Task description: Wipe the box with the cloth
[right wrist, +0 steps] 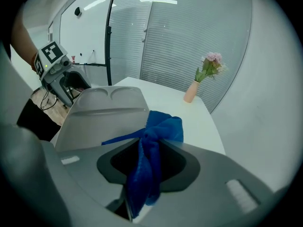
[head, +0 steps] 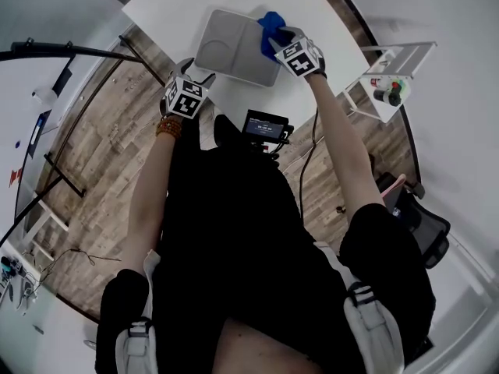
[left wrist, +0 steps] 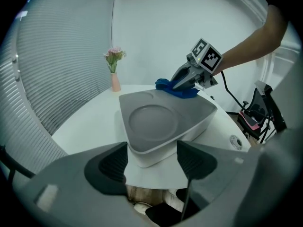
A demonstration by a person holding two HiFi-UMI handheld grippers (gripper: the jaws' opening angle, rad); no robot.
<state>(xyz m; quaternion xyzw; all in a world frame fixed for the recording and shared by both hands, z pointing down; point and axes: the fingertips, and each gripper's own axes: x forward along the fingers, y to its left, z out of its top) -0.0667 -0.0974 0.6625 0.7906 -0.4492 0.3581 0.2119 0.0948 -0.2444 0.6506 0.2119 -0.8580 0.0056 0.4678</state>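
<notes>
A grey box (head: 234, 49) with a round recess in its lid stands on the white table (head: 175, 6). My right gripper (head: 278, 39) is at the box's far right corner, shut on a blue cloth (right wrist: 161, 129) that is bunched between its pads and trails onto the lid (right wrist: 104, 112). The left gripper view shows that cloth (left wrist: 179, 90) under the right gripper (left wrist: 177, 83). My left gripper (left wrist: 152, 156) is open at the box's near left corner (left wrist: 151, 150), which sits between its fingers; contact cannot be judged. In the head view the left gripper (head: 199, 76) is by the box's left edge.
A pink vase of flowers (left wrist: 113, 72) stands on the far side of the table. A small screen device (head: 265, 125) sits at the table's near edge. To the right are a white side shelf (head: 394, 72) with small items and an office chair (head: 421, 216).
</notes>
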